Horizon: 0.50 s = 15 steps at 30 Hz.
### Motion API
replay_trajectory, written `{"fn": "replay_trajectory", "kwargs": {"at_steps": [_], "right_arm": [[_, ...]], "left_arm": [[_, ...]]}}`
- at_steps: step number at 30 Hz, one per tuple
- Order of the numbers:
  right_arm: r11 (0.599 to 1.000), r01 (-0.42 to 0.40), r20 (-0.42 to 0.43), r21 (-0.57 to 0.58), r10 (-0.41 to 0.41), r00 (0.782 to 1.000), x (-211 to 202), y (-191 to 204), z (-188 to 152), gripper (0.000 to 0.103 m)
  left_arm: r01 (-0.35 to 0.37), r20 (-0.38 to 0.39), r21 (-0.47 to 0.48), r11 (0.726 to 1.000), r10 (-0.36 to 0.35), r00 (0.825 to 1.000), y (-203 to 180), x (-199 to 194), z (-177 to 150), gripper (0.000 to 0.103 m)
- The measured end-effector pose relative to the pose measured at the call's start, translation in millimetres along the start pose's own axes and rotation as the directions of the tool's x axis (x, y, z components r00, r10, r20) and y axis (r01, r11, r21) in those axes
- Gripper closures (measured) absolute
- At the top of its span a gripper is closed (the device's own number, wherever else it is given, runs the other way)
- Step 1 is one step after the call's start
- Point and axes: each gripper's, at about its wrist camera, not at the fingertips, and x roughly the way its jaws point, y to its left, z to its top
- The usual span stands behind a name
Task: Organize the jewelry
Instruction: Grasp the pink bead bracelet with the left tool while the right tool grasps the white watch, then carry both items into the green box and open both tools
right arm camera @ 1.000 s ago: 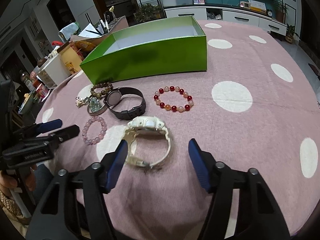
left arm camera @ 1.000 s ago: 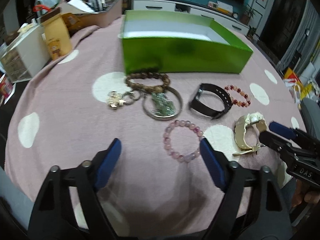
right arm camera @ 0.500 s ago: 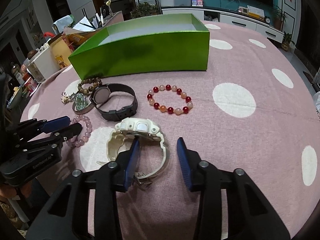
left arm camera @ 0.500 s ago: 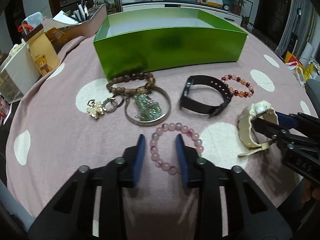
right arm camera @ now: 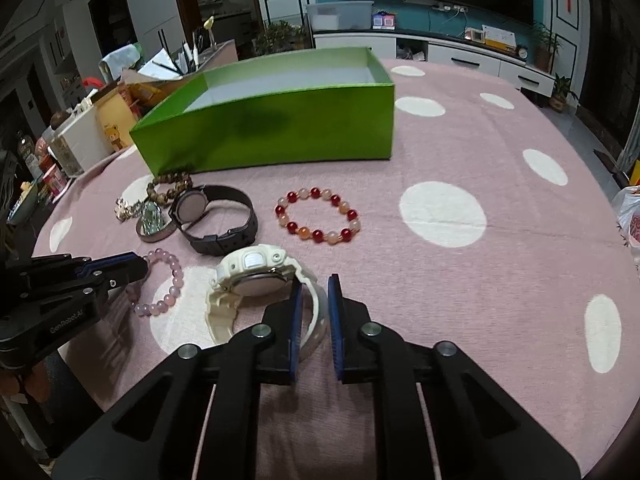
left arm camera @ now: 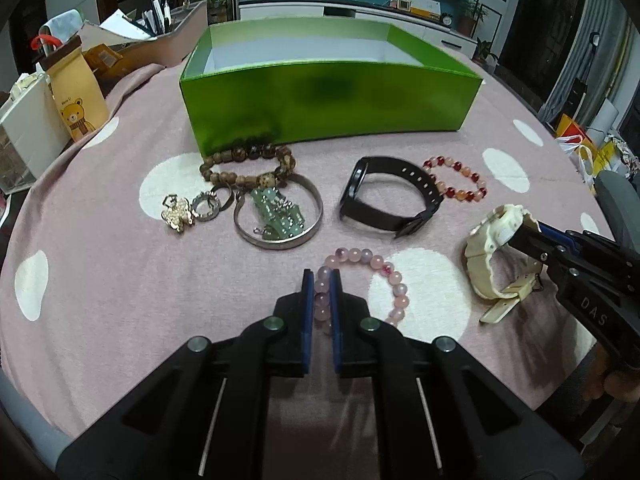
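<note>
My left gripper point(left arm camera: 320, 280) is shut on the near side of the pink bead bracelet point(left arm camera: 394, 278), which lies on the cloth. My right gripper point(right arm camera: 312, 284) is shut on the strap of the cream watch point(right arm camera: 256, 270); it also shows in the left wrist view point(left arm camera: 494, 240). The green open box point(left arm camera: 320, 92) stands behind, nothing seen inside. In front of it lie a wooden bead bracelet point(left arm camera: 248, 164), a silver bangle point(left arm camera: 316, 216) around a jade pendant point(left arm camera: 280, 214), a gold charm point(left arm camera: 176, 214), a black watch point(left arm camera: 384, 200) and a red bead bracelet point(left arm camera: 456, 182).
The round table has a pink cloth with white dots point(right arm camera: 442, 214). At the far left edge stand a bear-print paper bag point(left arm camera: 74, 96), a white container point(left arm camera: 24, 128) and a tray of pens point(left arm camera: 160, 40).
Both grippers moved forward and closed: the left one onto the pink bead bracelet, the right one onto the cream watch's strap.
</note>
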Motion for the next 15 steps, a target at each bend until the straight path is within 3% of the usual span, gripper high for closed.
{"fn": "replay_trajectory", "kwargs": {"at_steps": [15], "right_arm": [[0.999, -0.001, 0.103, 0.037, -0.003, 0.995, -38.8, -14.8, 14.8, 0.091]], "left_arm": [[0.011, 0.148, 0.017, 1.000, -0.014, 0.989, -4.8, -58.9, 30.3, 0.096]]}}
